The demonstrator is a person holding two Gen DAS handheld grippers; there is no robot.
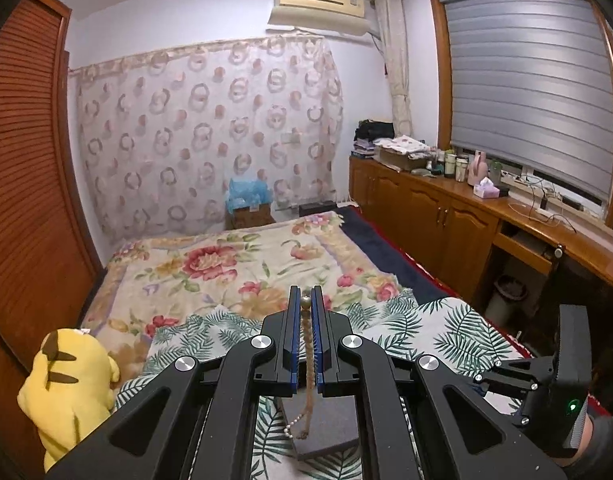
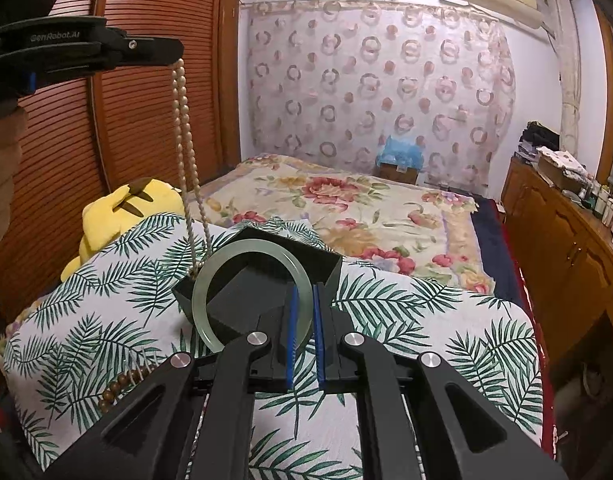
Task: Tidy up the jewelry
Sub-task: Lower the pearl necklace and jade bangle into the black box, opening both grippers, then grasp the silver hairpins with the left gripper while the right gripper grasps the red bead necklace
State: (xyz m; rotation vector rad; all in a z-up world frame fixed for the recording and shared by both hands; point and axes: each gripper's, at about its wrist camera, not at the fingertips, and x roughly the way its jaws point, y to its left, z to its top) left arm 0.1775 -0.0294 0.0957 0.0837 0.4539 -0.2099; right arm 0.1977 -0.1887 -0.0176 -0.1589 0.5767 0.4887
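The left gripper (image 1: 305, 300) is closed tight on a pearl necklace (image 2: 184, 152), pinching it near the fingertips, and the doubled strand hangs straight down from it. In the right wrist view the strand's lower end reaches the near-left corner of an open black box (image 2: 326, 266) that sits on a palm-leaf cloth (image 2: 446, 332) spread over the bed (image 2: 346, 196). The side of the left gripper bears the white lettering "GenRobot.AI".

The right gripper (image 2: 304, 304) is clamped on the rim of a pale green jade bangle (image 2: 210, 276), holding it upright in front of the box, with the box showing through the ring.

A string of brown wooden beads (image 2: 118, 386) lies on the cloth at the lower left of the right wrist view. A yellow plush toy (image 1: 70, 384) sits beside the cloth at the bed's left edge, near the wooden wardrobe (image 2: 118, 120)
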